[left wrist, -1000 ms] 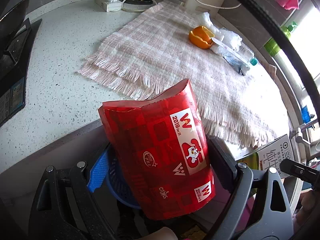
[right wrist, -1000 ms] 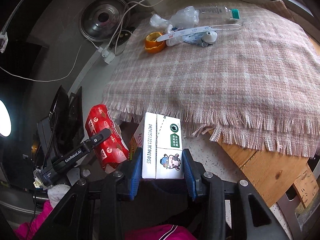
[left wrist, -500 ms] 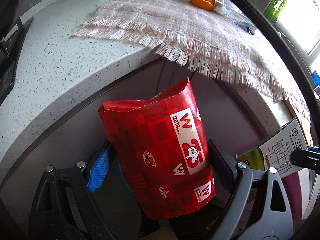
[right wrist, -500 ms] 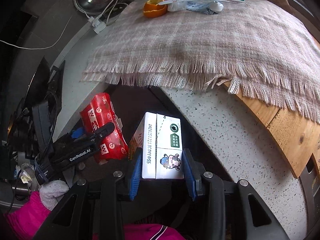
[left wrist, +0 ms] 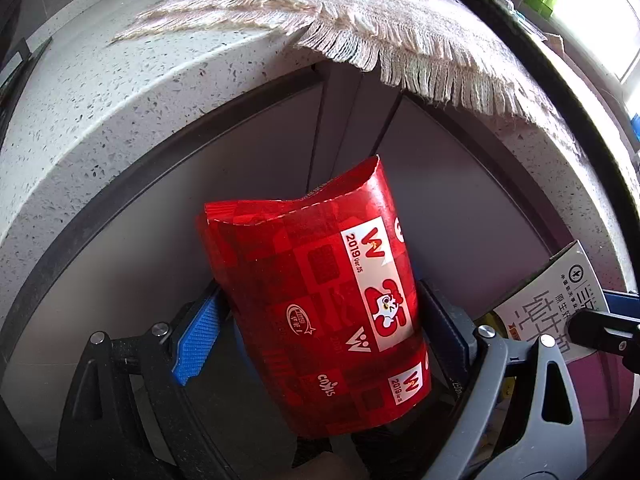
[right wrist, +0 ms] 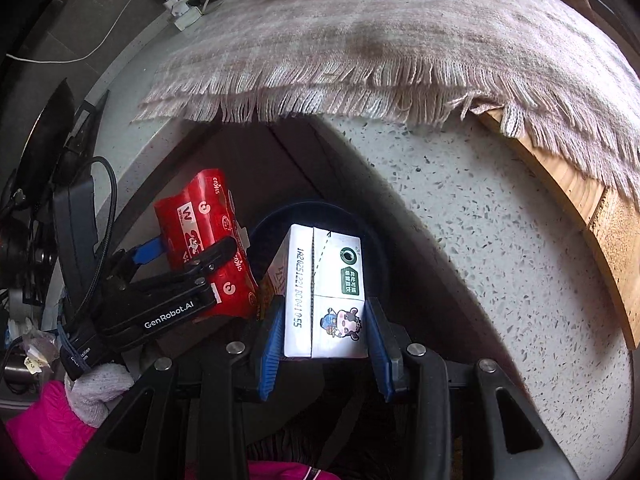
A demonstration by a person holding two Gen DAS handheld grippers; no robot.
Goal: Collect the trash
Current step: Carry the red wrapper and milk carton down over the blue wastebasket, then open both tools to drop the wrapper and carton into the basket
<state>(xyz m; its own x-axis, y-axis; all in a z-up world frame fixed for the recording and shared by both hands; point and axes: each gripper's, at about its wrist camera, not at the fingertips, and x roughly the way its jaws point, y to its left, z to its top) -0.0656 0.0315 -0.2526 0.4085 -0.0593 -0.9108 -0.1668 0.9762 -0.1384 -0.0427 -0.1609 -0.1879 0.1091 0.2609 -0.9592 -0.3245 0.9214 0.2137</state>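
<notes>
A fringed plaid cloth (right wrist: 400, 36) covers the speckled white counter (right wrist: 500, 240), overhanging its edge.

2 close downward wrist views, shared counter edge (left wrist: 120, 92)

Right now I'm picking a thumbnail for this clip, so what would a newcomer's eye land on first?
First, the bright red printed paper carton, held upright in the left gripper below the speckled white stone counter edge. Next, the white milk carton with a cartoon cow clamped in the right gripper above a dark blue round bin. Overhead, the fringed pinkish plaid cloth hangs over the counter.
</notes>
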